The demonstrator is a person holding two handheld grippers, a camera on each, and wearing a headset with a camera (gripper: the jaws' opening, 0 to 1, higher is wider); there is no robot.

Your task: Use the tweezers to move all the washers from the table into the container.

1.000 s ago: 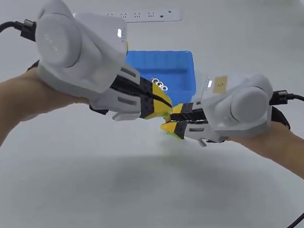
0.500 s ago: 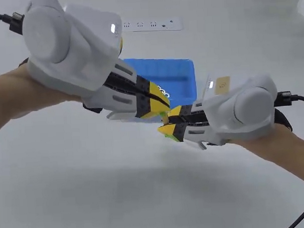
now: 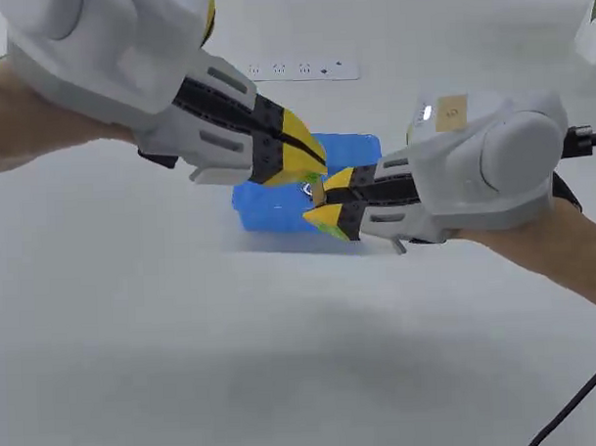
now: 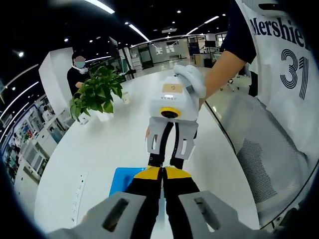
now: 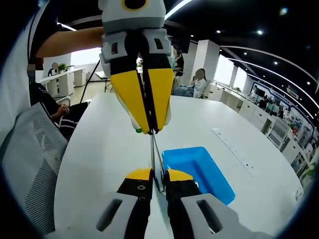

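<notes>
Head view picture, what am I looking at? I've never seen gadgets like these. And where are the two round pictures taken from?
A person holds two hand-held clamps, the left gripper and the right gripper, over a white table. A headset camera took that picture; each round picture comes from a camera riding on one gripper, looking along its jaws. On the table lie a blue container and a power strip. Thin metal tweezers run between the grippers, pinched by both.
</notes>
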